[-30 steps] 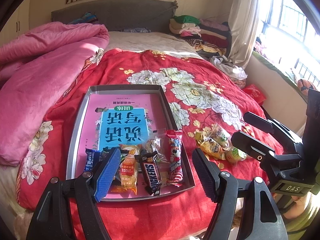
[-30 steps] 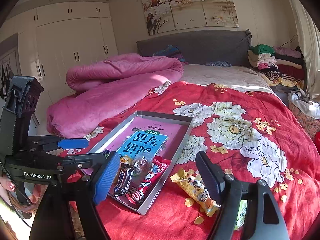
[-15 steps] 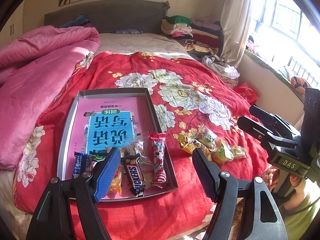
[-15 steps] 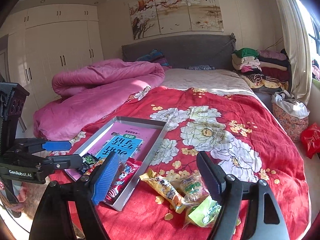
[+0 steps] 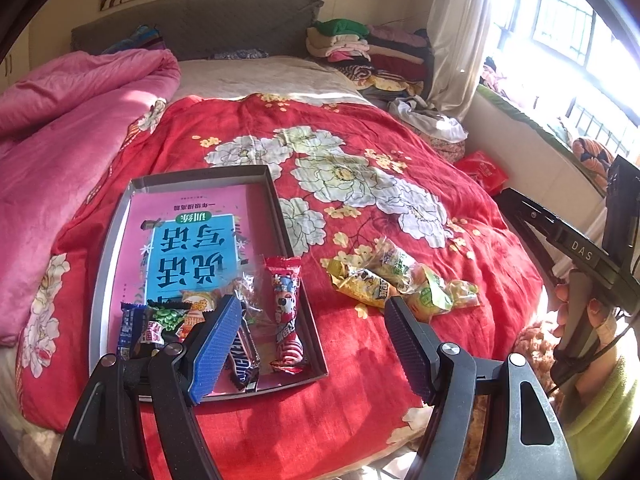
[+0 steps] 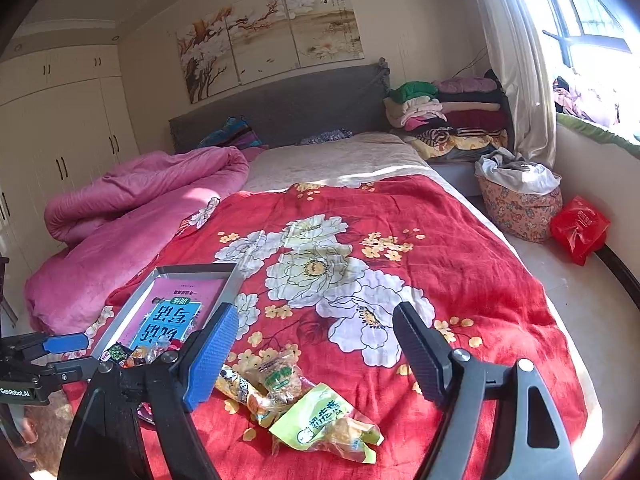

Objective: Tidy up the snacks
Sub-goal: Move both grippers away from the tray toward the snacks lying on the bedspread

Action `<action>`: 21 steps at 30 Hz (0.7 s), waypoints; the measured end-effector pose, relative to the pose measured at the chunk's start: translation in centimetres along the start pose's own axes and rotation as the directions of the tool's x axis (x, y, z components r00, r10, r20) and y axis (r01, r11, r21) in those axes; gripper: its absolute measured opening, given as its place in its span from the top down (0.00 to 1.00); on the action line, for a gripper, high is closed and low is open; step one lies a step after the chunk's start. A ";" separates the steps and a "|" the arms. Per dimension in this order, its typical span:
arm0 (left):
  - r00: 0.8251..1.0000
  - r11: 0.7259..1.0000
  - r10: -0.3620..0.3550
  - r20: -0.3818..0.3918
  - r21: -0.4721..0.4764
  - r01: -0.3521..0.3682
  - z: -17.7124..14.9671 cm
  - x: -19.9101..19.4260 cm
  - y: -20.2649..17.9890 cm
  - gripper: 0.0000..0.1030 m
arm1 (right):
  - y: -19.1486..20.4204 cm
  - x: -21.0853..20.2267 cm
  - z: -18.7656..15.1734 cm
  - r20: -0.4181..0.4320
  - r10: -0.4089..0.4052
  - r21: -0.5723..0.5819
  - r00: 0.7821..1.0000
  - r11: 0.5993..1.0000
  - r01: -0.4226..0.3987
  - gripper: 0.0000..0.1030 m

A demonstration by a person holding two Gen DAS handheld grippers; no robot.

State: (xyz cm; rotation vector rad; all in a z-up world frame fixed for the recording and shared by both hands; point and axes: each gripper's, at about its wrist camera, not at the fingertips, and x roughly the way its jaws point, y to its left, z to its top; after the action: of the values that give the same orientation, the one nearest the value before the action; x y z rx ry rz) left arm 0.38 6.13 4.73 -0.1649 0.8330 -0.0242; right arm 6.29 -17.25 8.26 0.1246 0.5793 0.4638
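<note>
A grey tray [image 5: 276, 200] lies on the red flowered blanket with a pink and blue book [image 5: 192, 240] in it. Several snacks lie at its near end, among them a red packet [image 5: 286, 312] and a Snickers bar [image 5: 242, 356]. A pile of yellow and green snack bags [image 5: 400, 280] lies on the blanket right of the tray; it also shows in the right wrist view [image 6: 320, 424]. My left gripper [image 5: 310, 332] is open and empty above the tray's near right corner. My right gripper [image 6: 314, 348] is open and empty above the bag pile.
A pink quilt [image 5: 60, 128] is heaped on the bed's left side. Folded clothes [image 6: 448, 116] are stacked by the headboard. A cloth basket [image 6: 516, 208] and a red bag [image 6: 580, 228] sit on the floor at the right, under the window.
Both grippers have drawn back and risen, so the tray and snacks look smaller and farther. The right gripper has swung right, off the tray and over the loose bags. Both stay open.
</note>
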 end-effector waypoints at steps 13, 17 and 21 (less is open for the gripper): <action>0.997 0.998 -0.045 -0.064 0.033 0.047 -0.2 2.4 -2.4 0.27 | -1.6 2.8 -2.0 -0.169 -0.049 0.081 0.984 0.995 0.063 0.23; 0.995 0.998 -0.050 -0.087 0.040 0.054 -0.5 3.4 -3.0 0.27 | -2.0 3.9 -3.4 -0.239 -0.040 0.128 0.970 0.989 0.072 0.23; 0.992 0.997 -0.061 -0.110 0.044 0.067 -0.8 4.2 -3.4 0.27 | -2.4 5.2 -4.6 -0.317 -0.030 0.156 0.948 0.984 0.083 0.23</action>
State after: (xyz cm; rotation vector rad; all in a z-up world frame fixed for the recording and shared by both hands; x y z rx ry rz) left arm 2.76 2.27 1.68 -0.1465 0.9347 -0.1141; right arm 8.47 -17.11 1.24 0.1958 0.9331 0.3799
